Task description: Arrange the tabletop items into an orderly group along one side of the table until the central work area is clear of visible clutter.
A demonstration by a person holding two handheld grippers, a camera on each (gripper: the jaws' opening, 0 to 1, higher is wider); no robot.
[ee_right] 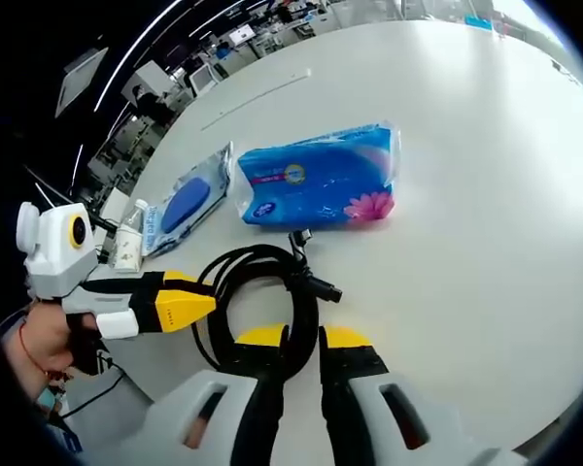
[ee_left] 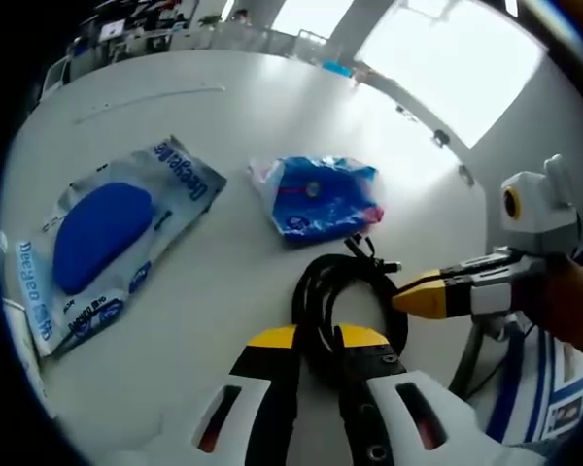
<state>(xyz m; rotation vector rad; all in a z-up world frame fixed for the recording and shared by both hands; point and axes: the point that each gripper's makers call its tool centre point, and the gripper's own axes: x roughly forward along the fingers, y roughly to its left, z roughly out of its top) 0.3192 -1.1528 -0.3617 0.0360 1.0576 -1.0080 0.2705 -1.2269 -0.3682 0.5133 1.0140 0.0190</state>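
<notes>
Left gripper [ee_left: 316,340]: jaws drawn close on a strand of the black cable coil [ee_left: 345,296], pinching its near edge.
Right gripper [ee_right: 290,340]: jaws likewise nearly together, nipping the cable loop at its near side; in the left gripper view it comes in from the right with its yellow tips at the coil's rim.
Cable coil: lies flat on the white table [ee_left: 223,272], directly ahead of both grippers, its plug ends pointing away toward the tissue pack.
Tissue pack [ee_right: 316,180]: blue, just beyond the coil, long axis lying across the right gripper's line of sight.
Clear pouch [ee_left: 112,238]: holds a blue oval pad, well apart from the coil, off to the left gripper's side.
Small bottle [ee_right: 128,238]: stands near the pouch, by the table edge.
Key relation: both grippers hold the coil from the same near side, so I'd judge it can be dragged or lifted together toward one edge; the left is nearer the pouch.
</notes>
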